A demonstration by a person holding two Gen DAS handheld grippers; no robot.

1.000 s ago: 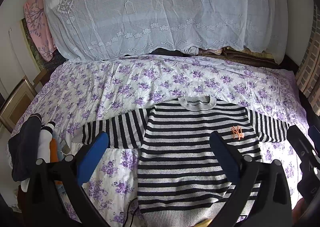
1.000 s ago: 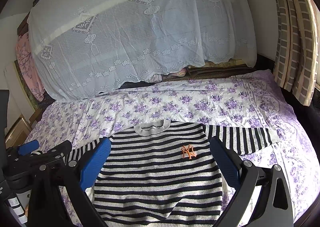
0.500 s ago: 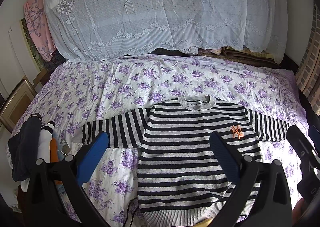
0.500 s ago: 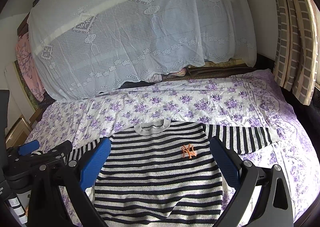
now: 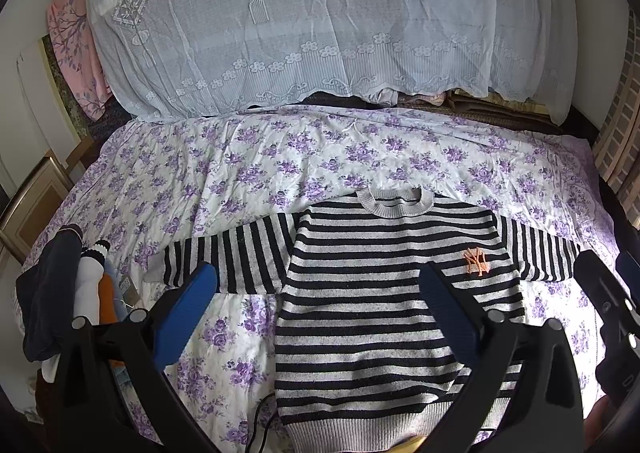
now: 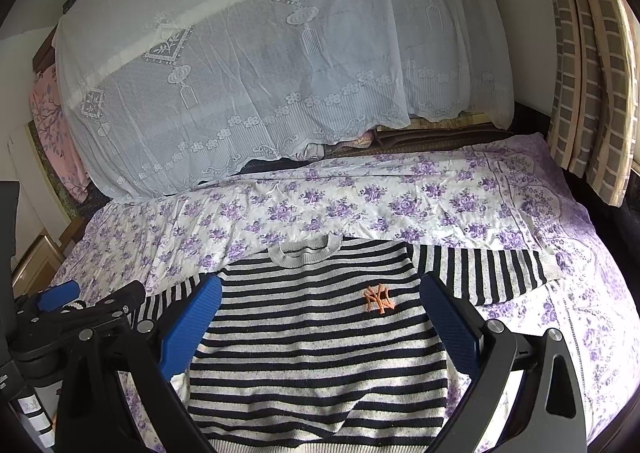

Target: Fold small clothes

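A white bedsheet printed with purple flowers [image 5: 280, 157] covers the bed, creased along its far edge. Behind it a tall heap lies under a sheer white lace cloth with tassel and flower patterns [image 5: 320, 33]. At far left hangs a pink floral fabric [image 5: 70, 49] against a white wall [image 5: 24, 101], with a wooden frame [image 5: 36, 189] nearer. At right hangs a beige and grey checked curtain [image 6: 588, 65], daylight brightening the sheet beneath it

Sweater [image 5: 384, 293] lies on bedsheet [image 5: 248, 173]; clothes pile [image 5: 68, 293] apparently left.
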